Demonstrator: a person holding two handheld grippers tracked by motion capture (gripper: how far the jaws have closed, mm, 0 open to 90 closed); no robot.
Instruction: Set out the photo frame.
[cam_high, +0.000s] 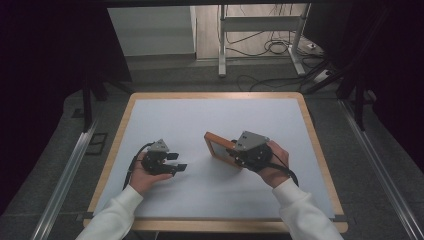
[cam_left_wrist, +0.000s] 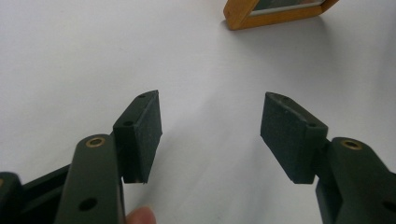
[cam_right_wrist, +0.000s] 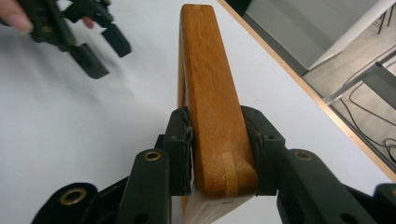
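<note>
two hand-held grippers work over a white table top edged in pale wood. from the high view, we see the right gripper at centre right, carried by the right hand, whose white sleeve enters from the lower edge. its jaws are clamped on a wooden picture frame, which stands tilted on the table just left of the gripper body, its glazed face turned up and toward the left. in the right gripper view, we look along the frame's outer edge: the two black pads press against opposite faces of the orange-brown wood near one corner, where a lighter joint strip shows. the rest of the frame runs away from the camera above the white surface. the left gripper lies at centre left, held low over the table by the left hand, well apart from the frame. its jaws stand spread with nothing between them. in the left gripper view, we see both dark pads wide apart over bare white table, a fingertip at the lower edge, and one corner of the frame farther off at the top. the left gripper also appears at the upper left of the right gripper view, jaws parted
</note>
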